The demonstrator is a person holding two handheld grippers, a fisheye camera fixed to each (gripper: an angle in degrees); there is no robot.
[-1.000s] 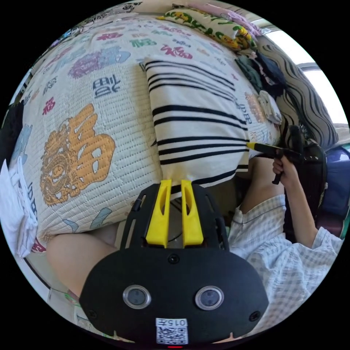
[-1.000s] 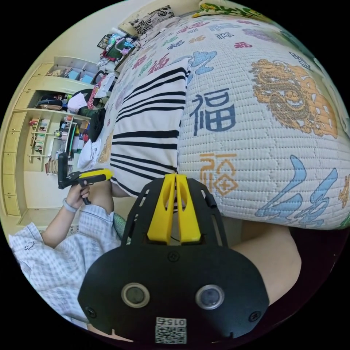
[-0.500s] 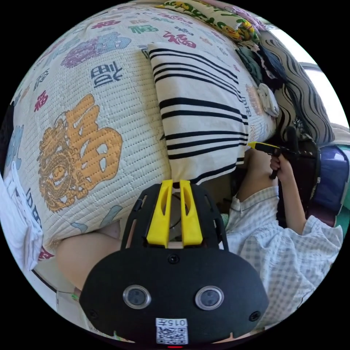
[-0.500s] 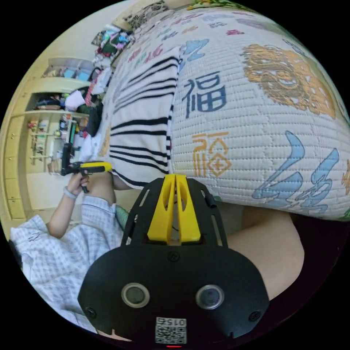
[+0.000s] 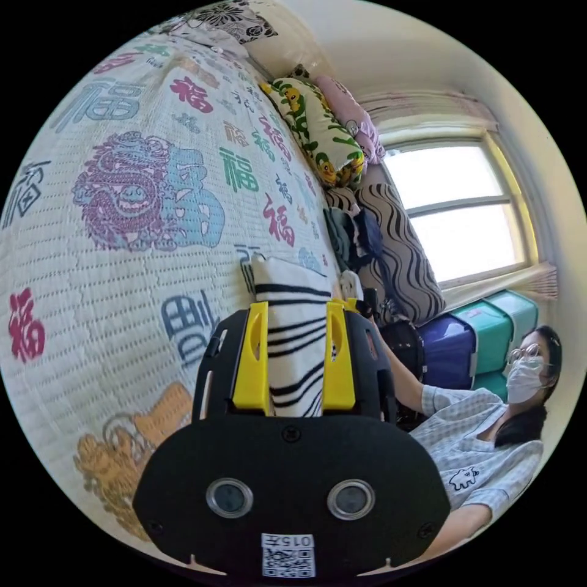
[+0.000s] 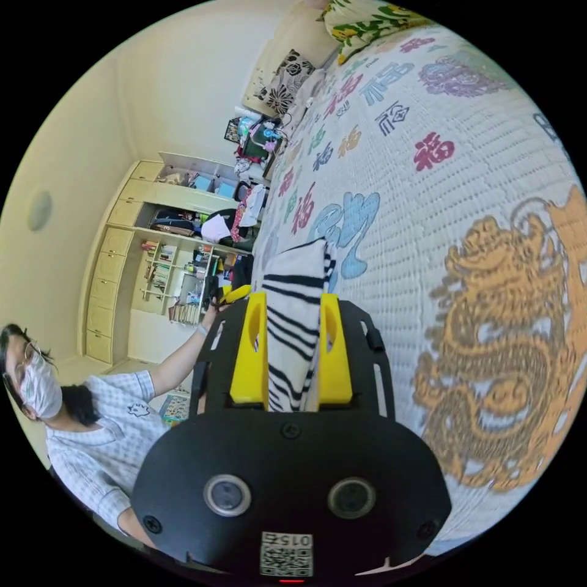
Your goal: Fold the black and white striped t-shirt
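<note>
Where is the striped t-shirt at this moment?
The striped t-shirt lies on the printed quilt of the bed. In each gripper view it runs between that gripper's own open yellow jaws, left gripper and right gripper.

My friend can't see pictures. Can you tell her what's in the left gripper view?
The left tool has its yellow jaws apart around a folded striped t-shirt on a printed quilt. A person in a checked top sits by a window.

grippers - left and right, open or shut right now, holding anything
Left gripper: open, jaws spread with the striped t-shirt lying between them, no squeeze visible.
Right gripper: open, jaws apart either side of the same t-shirt.
</note>
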